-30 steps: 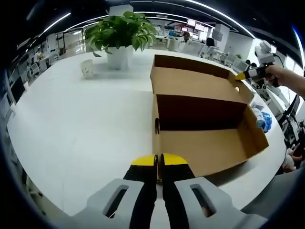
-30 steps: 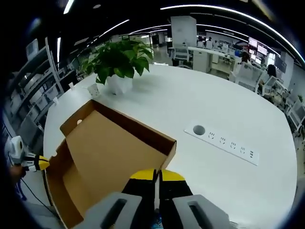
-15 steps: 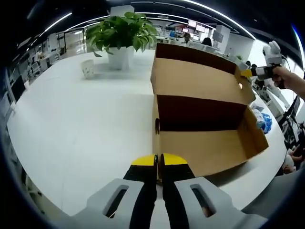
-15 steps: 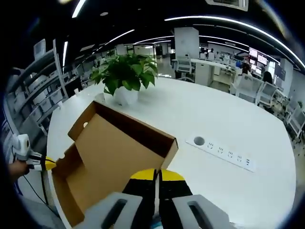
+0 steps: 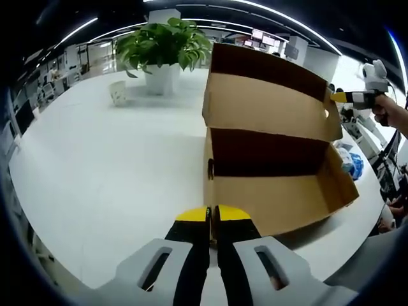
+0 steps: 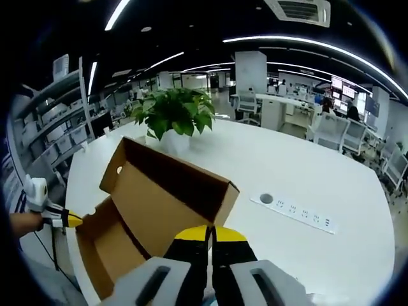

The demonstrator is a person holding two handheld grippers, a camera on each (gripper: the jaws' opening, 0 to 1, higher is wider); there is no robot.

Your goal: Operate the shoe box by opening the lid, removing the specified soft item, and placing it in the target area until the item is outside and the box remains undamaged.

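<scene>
The left gripper view looks from low over the white counter (image 5: 95, 166), along its own claw (image 5: 212, 212), at the near wall of the open shoe box (image 5: 274, 191) close ahead. The right gripper view sits higher at the opposite end, looking down past its claw (image 6: 209, 231) onto the raised lid (image 6: 167, 194). Both share the box, the counter and the potted plant (image 5: 162, 48).
</scene>
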